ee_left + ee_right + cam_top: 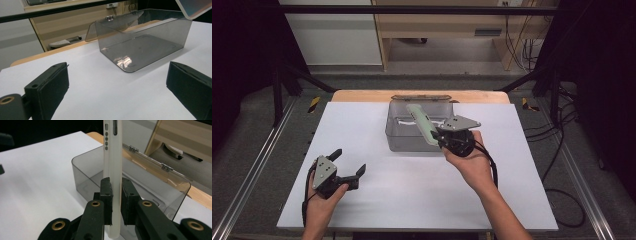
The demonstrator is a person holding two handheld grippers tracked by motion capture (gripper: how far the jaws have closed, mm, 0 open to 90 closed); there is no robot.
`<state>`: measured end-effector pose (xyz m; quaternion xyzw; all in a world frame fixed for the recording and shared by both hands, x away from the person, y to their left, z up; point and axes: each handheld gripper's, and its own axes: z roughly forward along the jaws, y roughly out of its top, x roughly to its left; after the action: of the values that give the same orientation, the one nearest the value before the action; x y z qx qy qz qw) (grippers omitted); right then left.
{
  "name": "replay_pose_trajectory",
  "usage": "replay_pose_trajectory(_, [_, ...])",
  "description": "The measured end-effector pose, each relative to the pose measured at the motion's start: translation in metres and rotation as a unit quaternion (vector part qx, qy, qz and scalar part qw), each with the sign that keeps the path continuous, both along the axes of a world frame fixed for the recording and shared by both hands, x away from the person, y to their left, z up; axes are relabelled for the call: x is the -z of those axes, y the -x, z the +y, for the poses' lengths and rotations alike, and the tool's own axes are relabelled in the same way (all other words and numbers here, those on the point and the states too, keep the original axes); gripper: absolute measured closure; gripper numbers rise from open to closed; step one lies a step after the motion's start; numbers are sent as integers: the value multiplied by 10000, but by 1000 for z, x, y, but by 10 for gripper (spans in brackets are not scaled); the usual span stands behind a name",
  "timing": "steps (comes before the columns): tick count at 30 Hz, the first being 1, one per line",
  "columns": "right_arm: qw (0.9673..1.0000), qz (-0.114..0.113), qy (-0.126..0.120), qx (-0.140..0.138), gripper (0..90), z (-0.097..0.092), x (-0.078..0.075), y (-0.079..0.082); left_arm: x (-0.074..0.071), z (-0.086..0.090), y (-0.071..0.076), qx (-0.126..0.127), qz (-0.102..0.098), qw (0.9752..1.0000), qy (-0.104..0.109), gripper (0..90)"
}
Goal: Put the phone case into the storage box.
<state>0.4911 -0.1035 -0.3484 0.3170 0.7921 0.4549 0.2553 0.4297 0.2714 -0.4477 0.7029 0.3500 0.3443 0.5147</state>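
Right gripper [116, 195] clamped on white phone [113, 152] above smoky clear box [412, 135]; left gripper [348, 165] jaws apart, resting on table [412, 200]

You face a white bench [362, 200] with a wooden edge at its far side. Beyond it stands a pale wooden cabinet [437, 22] beside a white panel [332, 35]. Grey floor [252, 125], black frame rails [412, 9] and loose cables [557, 165] surround you.

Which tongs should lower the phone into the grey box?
Right. The right tongs already clamp the phone over the open grey box; the left tongs sit open and apart on the table.
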Motion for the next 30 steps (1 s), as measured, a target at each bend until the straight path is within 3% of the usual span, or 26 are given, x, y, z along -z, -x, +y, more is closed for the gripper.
replay_pose_trajectory(13, [9969, -96, -580, 525, 815, 7, 5, -8, 1, 1, 2, 13, 30, 10000, 87, 47])
replay_pose_trajectory(18, [9933, -189, -810, 797, 815, 9, 6, -9, 1, 3, 2, 12, 28, 9999, 100, 47])
replay_pose_trajectory(30, [9853, -360, -1059, 1294, 814, 10, 8, -10, 3, 2, 2, 22, 80, 9999, 79, 46])
